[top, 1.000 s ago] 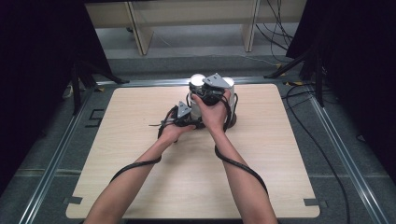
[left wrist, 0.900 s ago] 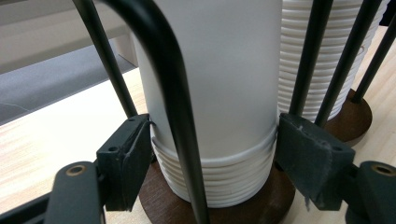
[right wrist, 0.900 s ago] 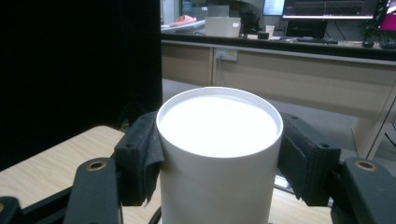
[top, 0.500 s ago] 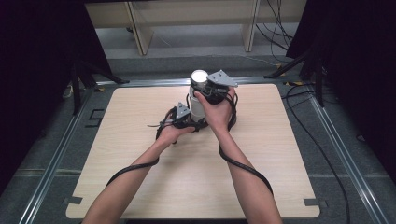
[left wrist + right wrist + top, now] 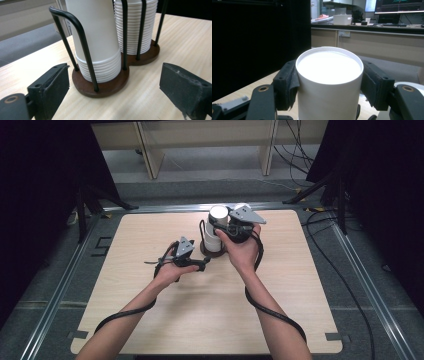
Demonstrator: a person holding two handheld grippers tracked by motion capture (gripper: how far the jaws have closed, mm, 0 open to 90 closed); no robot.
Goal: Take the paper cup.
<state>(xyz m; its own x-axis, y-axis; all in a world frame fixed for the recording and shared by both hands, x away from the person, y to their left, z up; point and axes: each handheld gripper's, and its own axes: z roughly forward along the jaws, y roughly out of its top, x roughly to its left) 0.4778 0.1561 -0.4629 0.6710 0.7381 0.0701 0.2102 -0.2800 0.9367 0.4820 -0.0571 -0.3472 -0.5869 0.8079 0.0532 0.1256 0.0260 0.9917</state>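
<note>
Up a little since a moment ago has come the white paper cup (image 5: 218, 214), pinched tight by the right tool (image 5: 226, 226) above the cup stack in the brown wooden rack with black wire bars (image 5: 203, 249) on the pale wooden desk (image 5: 150, 320). Nearby, the left tool (image 5: 205, 263) waits with its jaws spread wide, pointing at the rack's base.

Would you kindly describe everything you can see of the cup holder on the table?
The cup holder has a dark brown, wood-looking base of two joined round discs, with thin black metal rods rising from it, one bent into a loop. It stands upright on the far middle of the table. The nearer bay holds stacked white paper cups, the farther one stacked white lids. The left claw hangs open before it.
</note>
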